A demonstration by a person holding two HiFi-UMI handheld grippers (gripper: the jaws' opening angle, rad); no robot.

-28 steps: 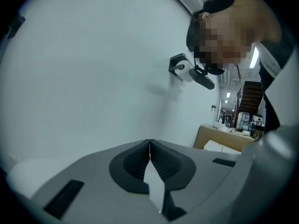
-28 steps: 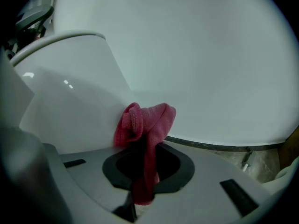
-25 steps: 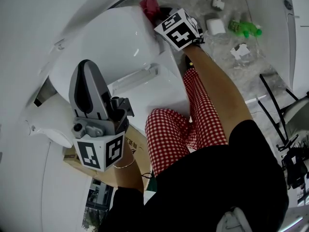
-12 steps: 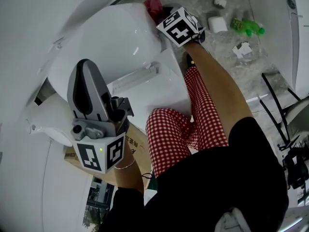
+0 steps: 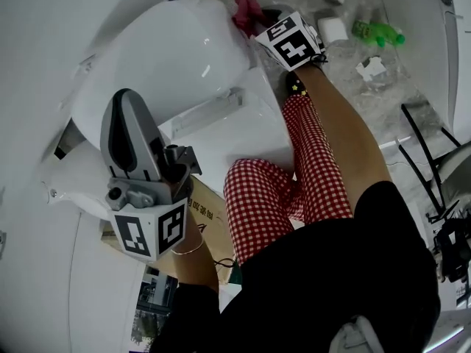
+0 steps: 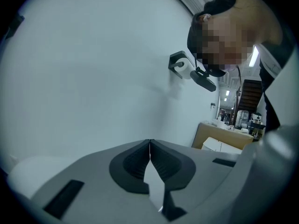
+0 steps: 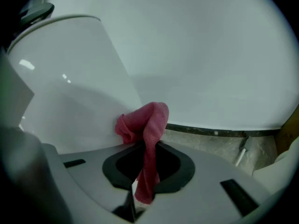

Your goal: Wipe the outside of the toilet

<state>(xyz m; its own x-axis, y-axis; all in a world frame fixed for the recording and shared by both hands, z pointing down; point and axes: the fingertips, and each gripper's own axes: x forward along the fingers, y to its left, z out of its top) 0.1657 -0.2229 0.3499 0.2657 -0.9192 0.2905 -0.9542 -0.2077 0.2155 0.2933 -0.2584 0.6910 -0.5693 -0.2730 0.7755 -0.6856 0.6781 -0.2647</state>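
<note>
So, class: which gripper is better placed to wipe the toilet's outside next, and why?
Right. The right gripper is shut on the pink cloth, which sits against the toilet at its outer side. The left gripper is shut on nothing and faces the wall.

Right gripper (image 5: 260, 23): shifted slightly rightward and farther along the toilet's (image 5: 169, 57) side than one second ago.
Pink cloth (image 5: 246, 9): carried along in the jaws; now against the toilet's rounded far end, showing more fully beyond the marker cube (image 5: 294, 43).
Head view: whole scene shifted slightly.
</note>
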